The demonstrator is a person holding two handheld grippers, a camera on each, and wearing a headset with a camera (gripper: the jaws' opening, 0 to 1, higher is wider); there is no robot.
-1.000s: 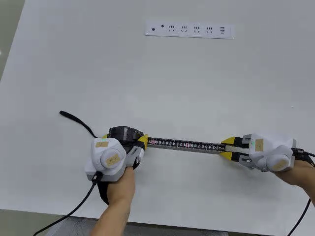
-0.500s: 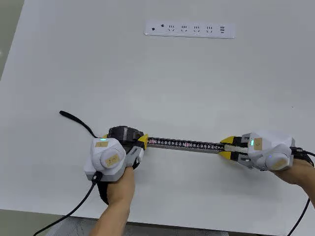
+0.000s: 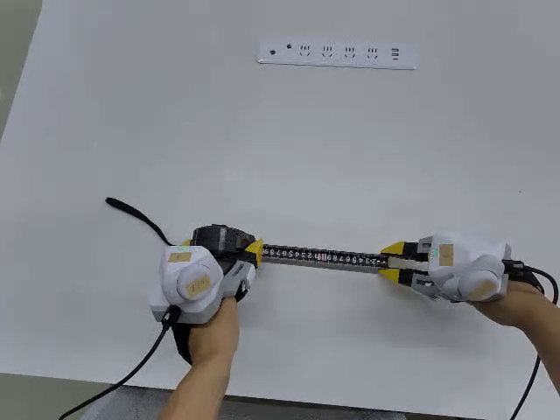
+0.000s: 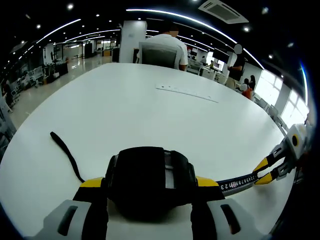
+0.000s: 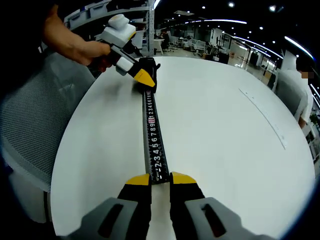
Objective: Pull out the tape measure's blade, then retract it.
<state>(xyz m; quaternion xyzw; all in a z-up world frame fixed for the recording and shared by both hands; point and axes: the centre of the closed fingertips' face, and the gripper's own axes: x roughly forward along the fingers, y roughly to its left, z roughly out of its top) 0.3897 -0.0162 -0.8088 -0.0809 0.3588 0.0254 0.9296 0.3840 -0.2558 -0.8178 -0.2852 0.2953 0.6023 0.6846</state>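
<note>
Gripping the tape measure's black case (image 3: 223,234) at the lower left of the head view, our left gripper (image 3: 220,248) has its fingers closed against both sides of it, with the case resting on the white bench (image 3: 262,149). At the lower right, our right gripper (image 3: 391,262) pinches its yellow-tipped fingers on the end of the blade (image 3: 319,257), which lies drawn out between the two. A black strap (image 3: 131,213) trails left from the case. A power strip (image 3: 337,52) lies at top centre.
</note>
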